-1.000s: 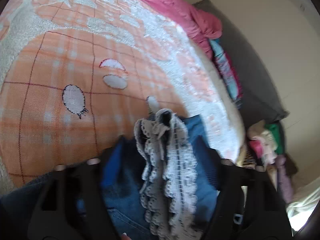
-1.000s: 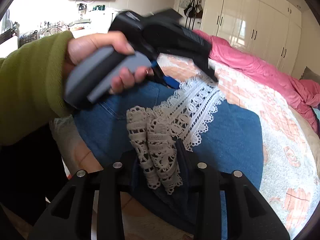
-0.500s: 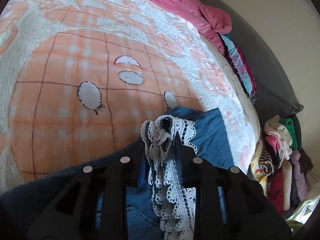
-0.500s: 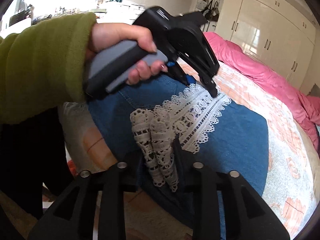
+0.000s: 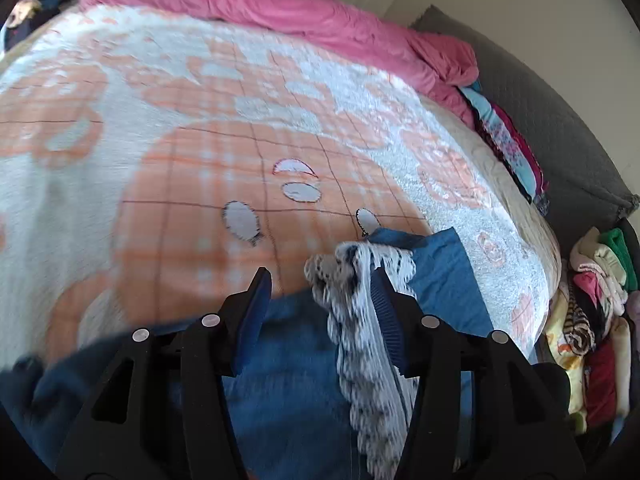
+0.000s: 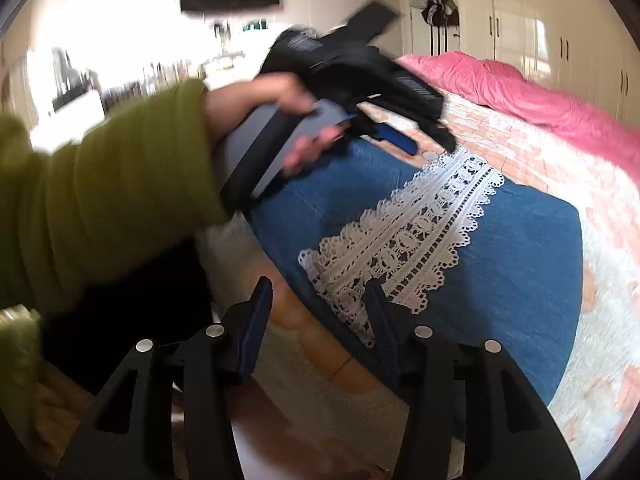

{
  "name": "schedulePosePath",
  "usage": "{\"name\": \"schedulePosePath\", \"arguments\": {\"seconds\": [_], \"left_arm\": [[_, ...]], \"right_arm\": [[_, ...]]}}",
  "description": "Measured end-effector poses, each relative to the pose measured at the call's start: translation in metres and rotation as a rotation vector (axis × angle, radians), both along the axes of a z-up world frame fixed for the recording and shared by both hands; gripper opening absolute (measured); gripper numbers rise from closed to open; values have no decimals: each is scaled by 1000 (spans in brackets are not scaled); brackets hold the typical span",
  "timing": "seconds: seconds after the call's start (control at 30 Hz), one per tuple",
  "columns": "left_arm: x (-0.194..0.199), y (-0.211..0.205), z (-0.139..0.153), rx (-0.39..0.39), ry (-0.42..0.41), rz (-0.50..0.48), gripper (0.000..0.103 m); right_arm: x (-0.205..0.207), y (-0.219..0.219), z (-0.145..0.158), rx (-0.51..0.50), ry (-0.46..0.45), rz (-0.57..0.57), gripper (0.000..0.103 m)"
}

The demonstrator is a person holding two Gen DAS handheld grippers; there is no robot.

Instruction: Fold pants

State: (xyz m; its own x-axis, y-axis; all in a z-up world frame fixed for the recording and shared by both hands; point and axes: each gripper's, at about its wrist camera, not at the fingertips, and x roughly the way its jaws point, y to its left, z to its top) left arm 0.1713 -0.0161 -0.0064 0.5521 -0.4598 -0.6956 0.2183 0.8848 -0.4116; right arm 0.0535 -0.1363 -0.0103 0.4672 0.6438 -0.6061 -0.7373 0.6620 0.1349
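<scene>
- Orange-and-white blanket covers the bed; a pink duvet lies bunched at its far side, white wardrobes behind.
- Blue pants with a white lace trim lie at the near edge, bare blanket beyond.
- Left gripper tilts downward, jaws opening, lace draped against one finger.
- Right gripper is opening over the lace hem, pinching nothing.
- A green sleeve reaches in.

Both grippers' jaws, earlier clamped on the lace trim, are opening, and it lies flatter.
</scene>
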Motion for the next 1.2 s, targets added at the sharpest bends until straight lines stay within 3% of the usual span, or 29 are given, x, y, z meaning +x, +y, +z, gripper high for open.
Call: {"name": "schedulePosePath", "arguments": {"seconds": [0.1, 0.23, 0.4, 0.63, 0.73, 0.87, 1.2], "left_arm": [[-26, 6, 4, -2, -23, 33, 45], [-60, 9, 7, -21, -33, 57, 45], [-97, -4, 11, 62, -49, 44, 45], [-124, -34, -5, 98, -4, -59, 45], [-128, -49, -21, 172, 39, -81, 45], [-136, -53, -29, 225, 33, -90, 45], [-135, -47, -28, 189, 37, -82, 46]], "right_arm": [[3, -23, 15, 74, -6, -62, 48], [12, -52, 26, 74, -28, -187, 49], [19, -76, 27, 35, -4, -299, 49], [27, -85, 5, -30, 87, -316, 49], [25, -78, -15, -109, 139, -338, 49], [25, -87, -18, -83, 180, -368, 48], [30, -84, -22, -91, 195, -361, 55]]}}
